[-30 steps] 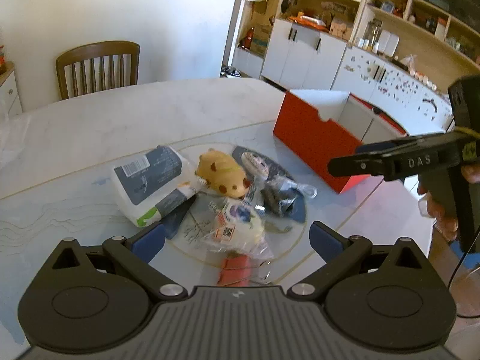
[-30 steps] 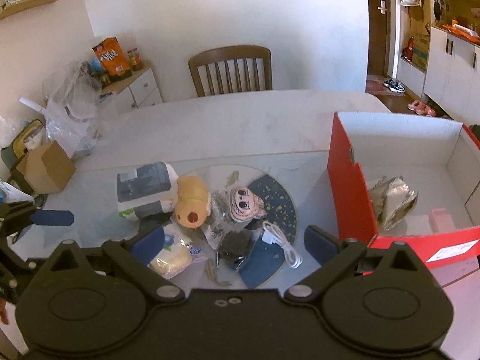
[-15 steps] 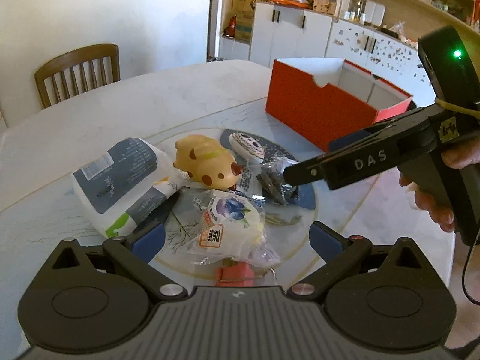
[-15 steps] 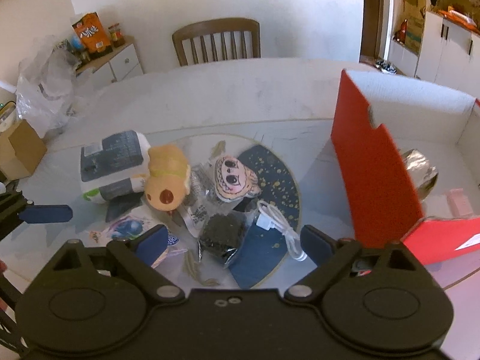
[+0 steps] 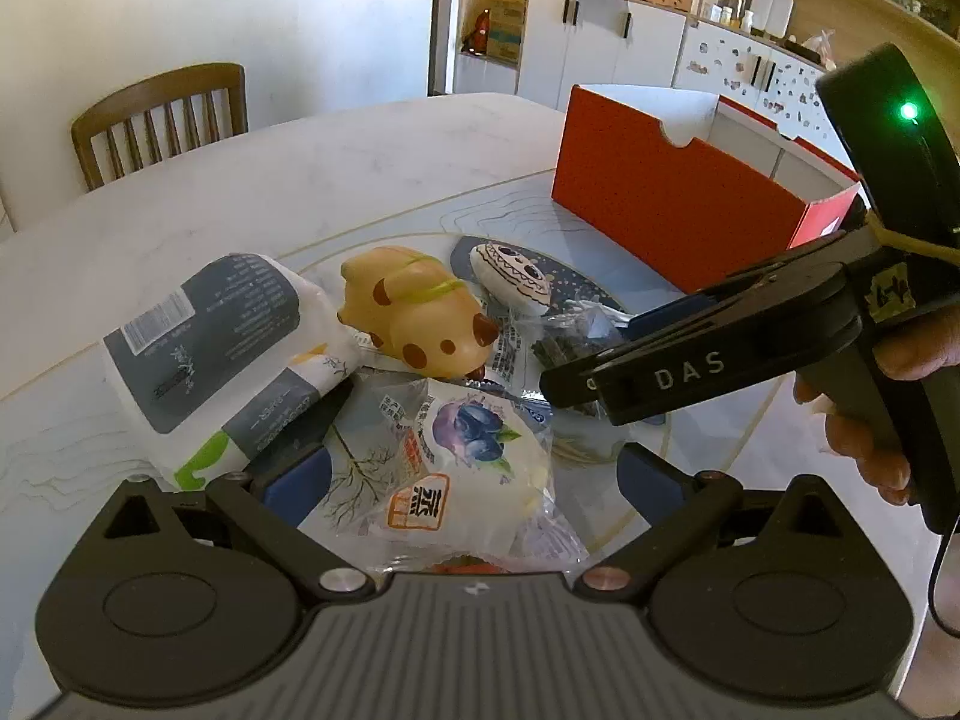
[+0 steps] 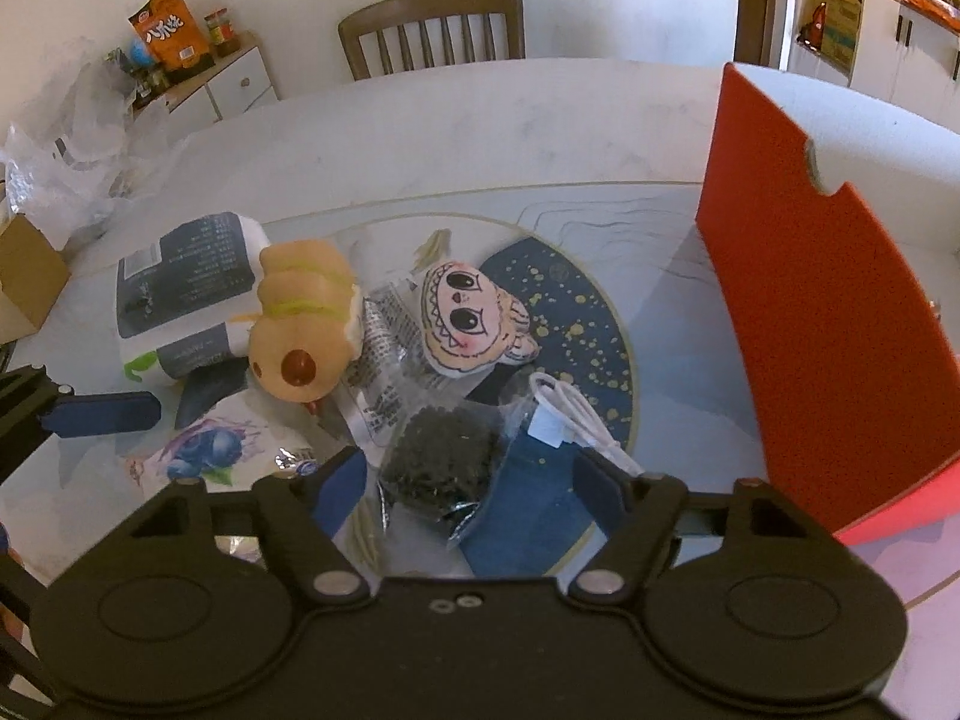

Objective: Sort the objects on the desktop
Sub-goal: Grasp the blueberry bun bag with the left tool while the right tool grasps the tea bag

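A pile of objects lies on the table: a blueberry bun packet [image 5: 462, 468], a yellow dog toy [image 5: 414, 315], a white tissue pack [image 5: 222, 354], a cartoon-face plush [image 6: 465, 321], a clear bag of black bits [image 6: 447, 465] and a white cable [image 6: 570, 414]. My left gripper [image 5: 474, 477] is open, its fingers either side of the bun packet. My right gripper [image 6: 471, 483] is open and low over the bag of black bits, which lies between its fingers. The red box [image 6: 828, 312] stands to the right.
A dark round mat [image 6: 588, 324] lies under the pile. A wooden chair [image 6: 432, 30] stands beyond the table. A cardboard box [image 6: 24, 276] and plastic bags [image 6: 78, 144] are at the far left. White cabinets [image 5: 600, 48] line the back.
Both grippers have come down and forward toward the pile. The right one moved from near the red box to over the bag of black bits. Both stay open.
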`<state>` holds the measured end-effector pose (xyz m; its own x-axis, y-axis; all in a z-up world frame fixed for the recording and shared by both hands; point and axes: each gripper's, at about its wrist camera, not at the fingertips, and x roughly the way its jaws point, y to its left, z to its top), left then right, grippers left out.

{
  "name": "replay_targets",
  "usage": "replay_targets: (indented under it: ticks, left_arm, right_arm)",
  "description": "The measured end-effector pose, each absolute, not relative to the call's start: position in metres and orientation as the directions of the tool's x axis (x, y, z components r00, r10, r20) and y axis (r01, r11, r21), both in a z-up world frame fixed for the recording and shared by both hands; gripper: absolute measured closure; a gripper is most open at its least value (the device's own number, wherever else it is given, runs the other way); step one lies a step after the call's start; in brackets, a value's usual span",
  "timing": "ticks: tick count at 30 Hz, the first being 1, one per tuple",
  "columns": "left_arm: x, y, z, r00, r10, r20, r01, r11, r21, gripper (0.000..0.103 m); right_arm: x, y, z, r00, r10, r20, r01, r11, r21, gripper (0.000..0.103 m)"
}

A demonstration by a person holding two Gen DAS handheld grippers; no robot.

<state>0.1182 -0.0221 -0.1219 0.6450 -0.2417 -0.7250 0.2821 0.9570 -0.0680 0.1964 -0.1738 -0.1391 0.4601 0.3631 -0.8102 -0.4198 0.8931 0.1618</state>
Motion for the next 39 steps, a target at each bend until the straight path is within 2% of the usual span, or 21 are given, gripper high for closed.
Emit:
replay_targets:
  ticks: [2,9,13,16,23,39]
  left_arm:
    - [0.118,-0.024,-0.123,0.647,-0.238,-0.725,0.286,0.956,-0.059,0.002]
    - [0.121,-0.029,-0.124,0.632,-0.237,-0.738,0.3,0.953,-0.049,0.017]
    - [0.123,-0.033,-0.126,0.619,-0.229,-0.751,0.311,0.95,-0.033,0.036]
    - [0.124,-0.034,-0.127,0.618,-0.213,-0.757,0.303,0.953,-0.02,0.045]
    - [0.123,-0.032,-0.125,0.617,-0.202,-0.76,0.286,0.958,-0.023,0.05]
    - [0.103,-0.029,-0.103,0.607,-0.265,-0.749,0.274,0.955,-0.116,0.051]
  right_arm:
    - [0.197,-0.173,-0.14,0.454,0.365,-0.813,-0.421,0.892,0.166,0.041]
    - [0.199,-0.172,-0.141,0.447,0.376,-0.811,-0.419,0.89,0.181,0.047]
    - [0.199,-0.171,-0.141,0.445,0.38,-0.811,-0.421,0.888,0.185,0.053]
    - [0.199,-0.171,-0.141,0.442,0.383,-0.811,-0.419,0.888,0.192,0.057]
    - [0.194,-0.175,-0.138,0.447,0.379,-0.81,-0.411,0.891,0.19,0.067]
    - [0.168,-0.196,-0.113,0.467,0.401,-0.788,-0.394,0.892,0.22,0.07]
